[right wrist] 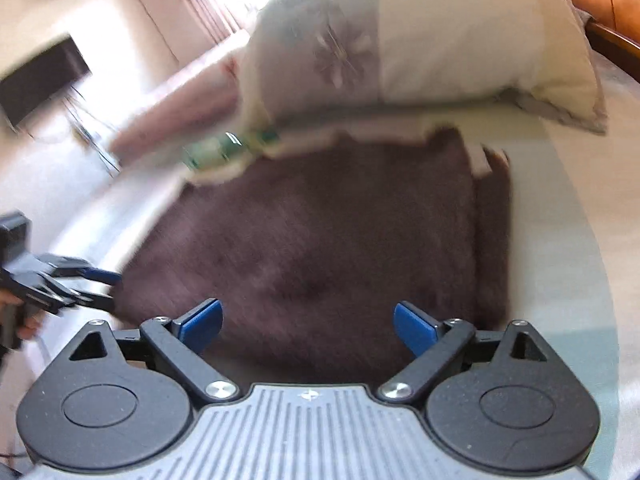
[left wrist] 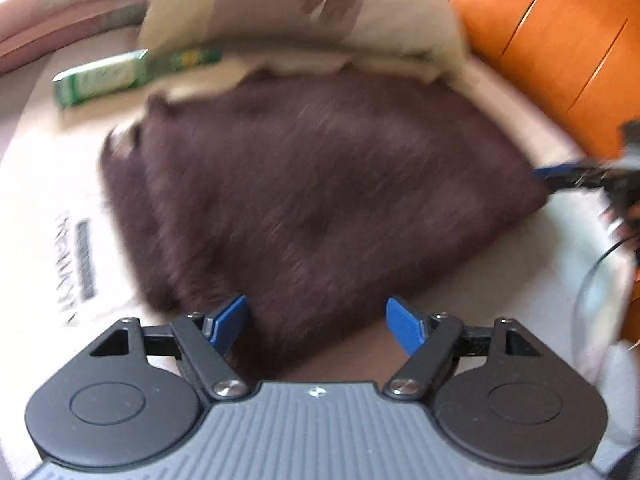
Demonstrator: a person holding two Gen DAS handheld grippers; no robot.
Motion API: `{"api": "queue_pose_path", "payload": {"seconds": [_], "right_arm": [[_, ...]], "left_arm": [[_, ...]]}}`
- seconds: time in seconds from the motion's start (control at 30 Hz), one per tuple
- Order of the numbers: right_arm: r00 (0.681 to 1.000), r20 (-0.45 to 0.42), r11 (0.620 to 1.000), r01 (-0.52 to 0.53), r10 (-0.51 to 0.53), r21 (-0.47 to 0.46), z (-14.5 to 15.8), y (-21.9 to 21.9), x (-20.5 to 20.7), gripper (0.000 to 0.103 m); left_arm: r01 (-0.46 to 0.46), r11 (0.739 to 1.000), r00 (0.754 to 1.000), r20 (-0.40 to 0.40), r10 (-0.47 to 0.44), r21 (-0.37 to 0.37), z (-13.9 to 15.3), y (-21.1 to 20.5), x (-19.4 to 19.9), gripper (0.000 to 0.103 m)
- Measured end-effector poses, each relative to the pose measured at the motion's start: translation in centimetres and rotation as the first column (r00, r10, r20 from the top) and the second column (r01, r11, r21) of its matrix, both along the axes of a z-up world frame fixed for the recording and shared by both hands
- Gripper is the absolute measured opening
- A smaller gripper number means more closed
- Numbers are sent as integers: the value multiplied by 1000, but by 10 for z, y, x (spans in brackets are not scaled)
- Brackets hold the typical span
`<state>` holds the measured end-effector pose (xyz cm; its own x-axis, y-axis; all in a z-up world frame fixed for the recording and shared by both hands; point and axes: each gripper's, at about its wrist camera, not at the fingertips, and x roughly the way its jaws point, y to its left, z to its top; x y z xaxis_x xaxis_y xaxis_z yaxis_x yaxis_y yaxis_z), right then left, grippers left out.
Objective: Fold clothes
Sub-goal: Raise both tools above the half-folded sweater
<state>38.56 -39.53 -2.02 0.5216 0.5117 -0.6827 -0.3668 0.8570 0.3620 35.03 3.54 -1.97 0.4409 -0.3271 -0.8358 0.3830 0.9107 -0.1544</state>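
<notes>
A dark brown fuzzy garment (left wrist: 320, 192) lies folded flat on the pale bed sheet; it also shows in the right wrist view (right wrist: 320, 248). My left gripper (left wrist: 318, 324) is open, its blue pads on either side of the garment's near edge, holding nothing. My right gripper (right wrist: 308, 326) is open over the garment's near edge, also empty. The right gripper shows in the left wrist view (left wrist: 560, 178) at the garment's right corner. The left gripper shows in the right wrist view (right wrist: 102, 288) at the garment's left corner. Both views are blurred.
A cream pillow (left wrist: 304, 8) with a flower print lies behind the garment, also in the right wrist view (right wrist: 420, 44). A green box (left wrist: 120, 76) lies on the bed at the left. An orange wooden headboard (left wrist: 560, 48) stands at the right. Pink bedding (left wrist: 60, 4) is at the far left.
</notes>
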Motion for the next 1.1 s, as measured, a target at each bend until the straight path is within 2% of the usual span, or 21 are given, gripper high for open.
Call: {"api": "queue_pose_path", "payload": {"seconds": [0.03, 0.07, 0.13, 0.2, 0.3, 0.37, 0.43, 0.47, 0.5, 0.57, 0.63, 0.77, 0.83, 0.97, 1.1], "right_arm": [[1000, -6, 1000, 14, -14, -16, -4, -3, -1, 85], [1000, -7, 999, 28, -28, -18, -6, -7, -3, 84], [999, 3, 999, 43, -43, 10, 3, -13, -12, 88], [999, 40, 999, 29, -28, -16, 18, -9, -22, 95], [996, 75, 999, -41, 41, -8, 31, 7, -31, 96], [995, 81, 998, -53, 56, -31, 26, 22, -29, 96], [997, 65, 993, -40, 47, -112, 14, 35, -23, 96], [999, 40, 988, -22, 28, -155, 6, 36, -20, 96], [1000, 25, 988, -7, 10, -153, 4, 29, -20, 96], [1000, 11, 994, 21, -20, -109, 4, 12, -25, 94], [999, 2, 996, 52, -52, -76, 7, -4, -31, 96], [996, 53, 991, 72, -67, -114, 19, -8, -43, 97], [998, 55, 996, 35, -30, -86, 23, 0, -47, 97], [995, 83, 999, -50, 48, 18, 35, 27, -43, 97], [994, 87, 985, -85, 72, 149, 48, 47, -5, 102]], "left_arm": [[-7, 999, 1000, -4, 7, 41, -7, 0, -2, 75], [2, 999, 1000, 12, -2, 45, -2, -3, -6, 75], [31, 998, 998, 49, -34, 53, 11, -11, -16, 75], [72, 996, 993, 91, -77, 61, 26, -21, -25, 78], [130, 991, 982, 132, -132, 20, 33, -39, -30, 82], [122, 991, 985, 116, -127, 53, 21, -49, -24, 82], [58, 989, 996, 58, -67, 136, 0, -44, -14, 82], [28, 984, 999, 33, -35, 174, -10, -41, -10, 77], [1, 987, 999, 36, -6, 158, -11, -32, -11, 77], [-11, 998, 999, 45, 8, 67, 4, -17, -22, 78], [-21, 998, 998, 56, 18, 64, 18, -10, -31, 80], [-3, 986, 996, 91, -12, 164, 27, -20, -42, 81], [19, 984, 995, 89, -36, 180, 25, -29, -43, 81], [57, 996, 994, 93, -63, 66, 32, -46, -28, 82], [-1, 999, 996, 92, 5, -52, 47, -47, 22, 81]]}}
